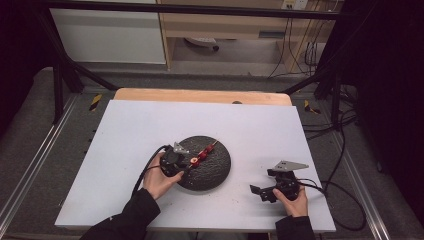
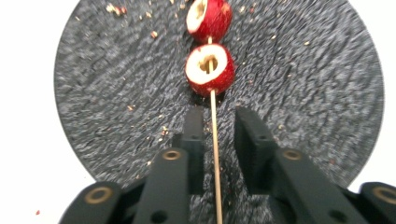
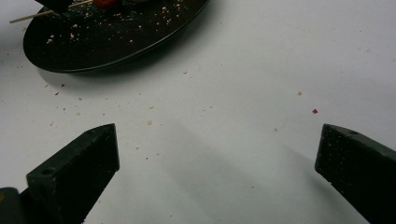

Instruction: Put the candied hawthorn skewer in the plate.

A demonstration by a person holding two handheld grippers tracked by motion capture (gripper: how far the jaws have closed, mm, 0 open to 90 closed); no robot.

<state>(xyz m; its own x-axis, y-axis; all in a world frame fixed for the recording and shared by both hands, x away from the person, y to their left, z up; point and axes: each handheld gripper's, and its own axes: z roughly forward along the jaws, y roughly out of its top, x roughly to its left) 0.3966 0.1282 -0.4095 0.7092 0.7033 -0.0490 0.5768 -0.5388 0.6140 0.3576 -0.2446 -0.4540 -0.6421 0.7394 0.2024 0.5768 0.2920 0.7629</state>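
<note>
I count one dark round plate [image 1: 212, 167] on the table [image 1: 125, 150]. One wooden skewer [image 2: 215, 140] lies on it. In the left gripper view I see two red fruit pieces [image 2: 209, 69] threaded on that skewer; from the high view I cannot tell whether there are more. I have two tools: left tool [image 1: 181, 162], right tool [image 1: 261, 190].

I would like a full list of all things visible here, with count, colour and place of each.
plate: one, dark grey, near middle of the table.
skewer: one, pale wood, lying on the plate, between the left claw's jaws, no pad pressing on it.
fruit pieces: several, red, threaded on the skewer.
crumbs: many, pale, on plate and table.
table: one, white top.
left claw: black, over the plate, slightly open.
right claw: black, wide open, above bare table.
</note>
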